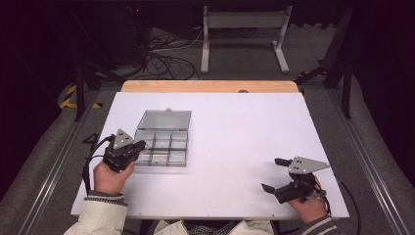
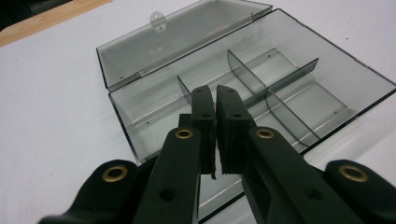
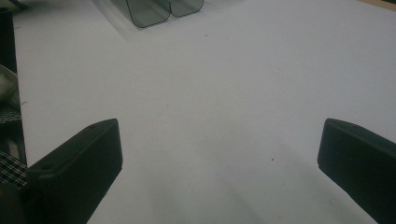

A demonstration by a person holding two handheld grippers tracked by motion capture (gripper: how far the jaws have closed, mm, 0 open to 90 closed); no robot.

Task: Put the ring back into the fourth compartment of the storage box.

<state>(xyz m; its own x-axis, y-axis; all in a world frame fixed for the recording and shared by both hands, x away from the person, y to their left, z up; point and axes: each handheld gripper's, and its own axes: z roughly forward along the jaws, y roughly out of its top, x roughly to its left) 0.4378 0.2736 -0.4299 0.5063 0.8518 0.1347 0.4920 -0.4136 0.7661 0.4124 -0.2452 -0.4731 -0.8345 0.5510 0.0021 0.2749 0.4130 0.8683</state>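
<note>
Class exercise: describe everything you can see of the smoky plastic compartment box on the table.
The compartment box is see-through, grey-tinted, plastic-looking and rectangular. Its hinged lid stands open, leaning back, with a small clear tab at its edge. Thin dividers split the tray into compartments, which look empty. It sits flat on the white table, left of centre. The left gripper, jaws shut, hovers at its near edge; contact is unclear.

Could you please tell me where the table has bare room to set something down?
The white table is bare from the open compartment box across to its right edge, including between the right gripper and the box. It is crowded at the box's near left corner, where the left gripper sits shut.
</note>
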